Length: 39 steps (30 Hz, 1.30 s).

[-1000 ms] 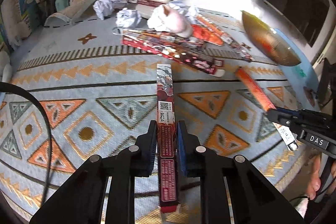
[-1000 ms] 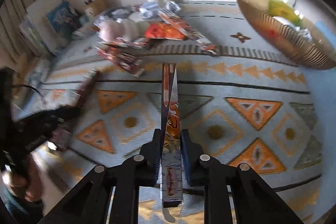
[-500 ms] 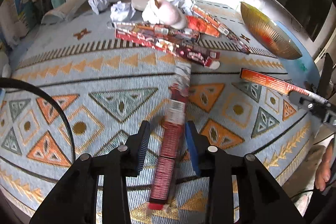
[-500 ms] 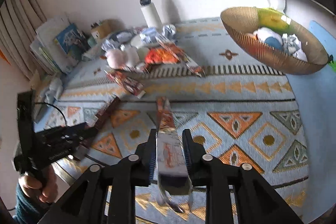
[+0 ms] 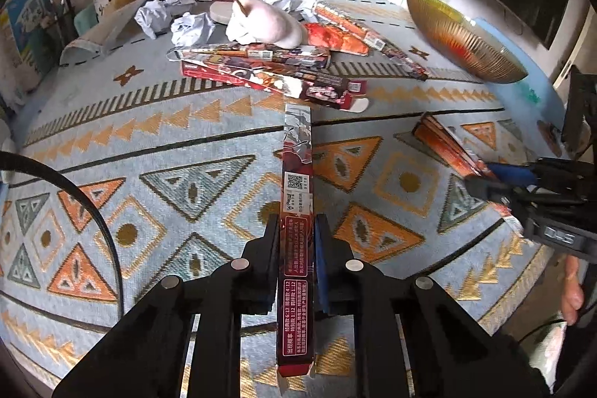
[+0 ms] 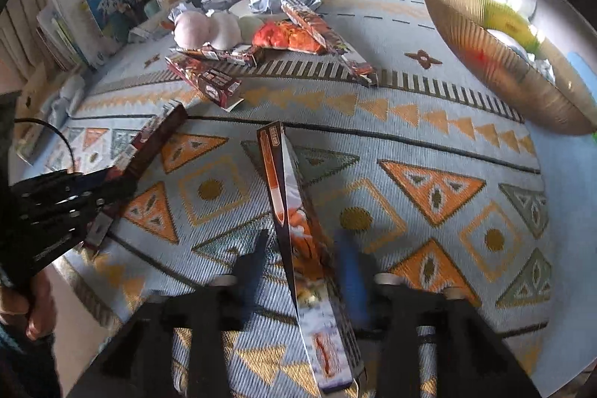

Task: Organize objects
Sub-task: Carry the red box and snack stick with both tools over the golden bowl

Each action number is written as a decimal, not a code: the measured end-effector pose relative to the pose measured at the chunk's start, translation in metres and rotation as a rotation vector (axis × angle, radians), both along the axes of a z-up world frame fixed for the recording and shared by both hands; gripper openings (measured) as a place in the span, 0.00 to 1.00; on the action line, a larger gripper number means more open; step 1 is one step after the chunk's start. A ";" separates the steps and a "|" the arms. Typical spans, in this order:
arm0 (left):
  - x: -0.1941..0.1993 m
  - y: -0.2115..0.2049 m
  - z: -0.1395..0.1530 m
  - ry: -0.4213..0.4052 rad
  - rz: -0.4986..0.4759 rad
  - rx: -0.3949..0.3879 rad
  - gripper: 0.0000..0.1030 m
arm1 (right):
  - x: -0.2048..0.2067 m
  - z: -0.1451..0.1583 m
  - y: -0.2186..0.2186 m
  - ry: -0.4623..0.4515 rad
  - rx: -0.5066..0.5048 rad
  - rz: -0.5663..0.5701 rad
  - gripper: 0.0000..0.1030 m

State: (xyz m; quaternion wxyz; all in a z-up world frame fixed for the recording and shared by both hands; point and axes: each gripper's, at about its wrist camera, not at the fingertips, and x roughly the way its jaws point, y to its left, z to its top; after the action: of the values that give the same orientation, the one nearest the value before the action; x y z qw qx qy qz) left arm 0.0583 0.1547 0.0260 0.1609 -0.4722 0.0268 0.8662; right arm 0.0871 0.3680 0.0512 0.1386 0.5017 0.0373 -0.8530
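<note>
Rug (image 5: 186, 144) hasn't changed, clutter at the far end, bowl (image 6: 503, 69) off to the right. Red box (image 5: 296, 152) swung crooked half a sec ago and now points straight ahead, off the rug. L gripper (image 5: 296, 248) loosened, then re-clamped on it. R gripper (image 6: 302, 260) is blurred, fingers drawn in on the tilted orange box (image 6: 276, 174). Looks like both just regripped, ready to carry.

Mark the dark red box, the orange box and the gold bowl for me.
dark red box (image 5: 296, 181), left wrist view, on its QR-code label.
orange box (image 6: 278, 181), right wrist view, on its narrow top edge.
gold bowl (image 6: 496, 62), right wrist view, on its ribbed outer wall.
</note>
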 end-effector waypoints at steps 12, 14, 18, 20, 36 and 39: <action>-0.005 0.044 0.088 0.171 -0.108 0.111 0.13 | 0.008 0.080 0.049 0.179 -0.223 -0.063 0.17; -0.014 0.065 0.113 0.226 -0.145 0.125 0.13 | 0.006 0.103 0.074 0.245 -0.233 -0.122 0.17; -0.042 0.106 0.156 0.293 -0.211 0.194 0.13 | 0.000 0.151 0.129 0.402 -0.209 -0.273 0.17; -0.059 0.131 0.171 0.318 -0.241 0.238 0.13 | -0.006 0.167 0.149 0.464 -0.179 -0.355 0.17; -0.195 0.267 0.135 0.243 -0.271 0.274 0.42 | -0.158 0.153 0.229 0.348 -0.232 -0.576 0.24; -0.201 0.266 0.125 0.190 -0.265 0.305 0.44 | -0.162 0.139 0.230 0.294 -0.233 -0.581 0.40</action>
State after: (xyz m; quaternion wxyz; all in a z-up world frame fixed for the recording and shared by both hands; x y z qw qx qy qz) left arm -0.1429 0.4210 0.1509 0.3396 -0.3511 -0.0278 0.8721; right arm -0.0752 0.5977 0.1907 -0.0606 0.3440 -0.1850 -0.9186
